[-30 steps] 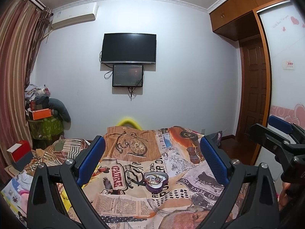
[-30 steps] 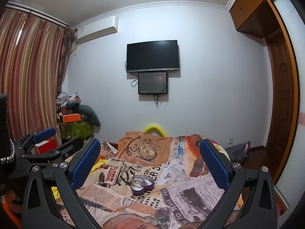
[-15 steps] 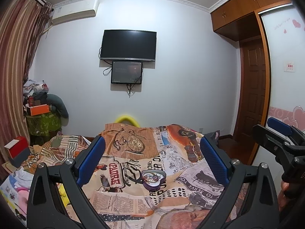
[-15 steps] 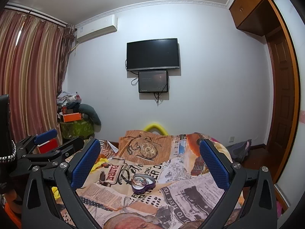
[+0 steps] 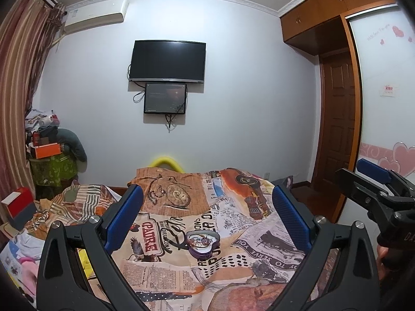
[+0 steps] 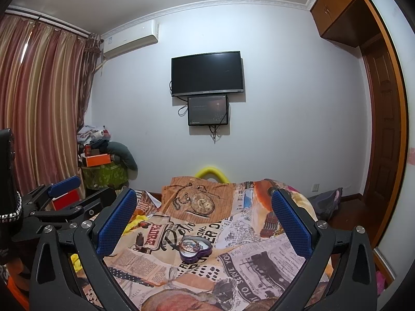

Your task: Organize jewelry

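I hold both tongs wide apart and empty above the bed (image 5: pixel 233 259): left gripper (image 5: pixel 207 223), right gripper (image 6: pixel 203 223). The heart tin (image 5: pixel 203 243) of jewelry (image 6: pixel 193 246) sits mid-bed, well beyond the fingertips, touching neither.

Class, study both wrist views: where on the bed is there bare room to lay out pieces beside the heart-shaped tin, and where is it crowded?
Free: the bedspread all around the heart-shaped tin, up to the pocket-watch print. Crowded: the bed's left edge, with rumpled striped bedding, and the corner pile of boxes. The left gripper and right gripper are open, empty.
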`<state>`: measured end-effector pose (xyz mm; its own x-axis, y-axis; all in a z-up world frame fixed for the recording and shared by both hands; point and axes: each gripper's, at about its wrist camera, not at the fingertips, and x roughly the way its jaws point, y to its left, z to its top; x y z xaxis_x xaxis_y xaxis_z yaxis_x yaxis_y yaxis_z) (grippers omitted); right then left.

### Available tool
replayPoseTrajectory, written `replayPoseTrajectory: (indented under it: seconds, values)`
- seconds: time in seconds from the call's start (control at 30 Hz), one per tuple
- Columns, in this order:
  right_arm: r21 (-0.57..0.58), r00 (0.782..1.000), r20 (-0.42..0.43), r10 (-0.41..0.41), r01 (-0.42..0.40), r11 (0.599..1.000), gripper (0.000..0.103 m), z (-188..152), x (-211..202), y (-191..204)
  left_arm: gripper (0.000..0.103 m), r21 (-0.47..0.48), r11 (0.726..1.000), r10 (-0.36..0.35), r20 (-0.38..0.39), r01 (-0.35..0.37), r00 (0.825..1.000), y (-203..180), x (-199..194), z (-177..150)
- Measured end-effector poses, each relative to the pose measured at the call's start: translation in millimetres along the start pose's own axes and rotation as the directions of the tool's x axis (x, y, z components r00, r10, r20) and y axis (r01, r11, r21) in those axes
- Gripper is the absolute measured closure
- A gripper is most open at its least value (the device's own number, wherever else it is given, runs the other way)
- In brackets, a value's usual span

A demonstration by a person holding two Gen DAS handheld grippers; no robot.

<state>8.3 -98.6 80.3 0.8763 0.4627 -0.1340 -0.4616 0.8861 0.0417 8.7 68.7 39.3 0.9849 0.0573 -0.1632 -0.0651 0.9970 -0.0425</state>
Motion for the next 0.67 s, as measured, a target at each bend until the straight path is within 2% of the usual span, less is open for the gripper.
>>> replayPoseTrajectory:
  seconds: [0.67]
  values:
    - [0.000,1.000,-0.017,-0.005,0.005,1.000,0.000,-4.6,8.4,-2.1,0.003,0.024,1.000,-0.010,-0.016,0.011,1.000,-1.6,5.1,-6.2]
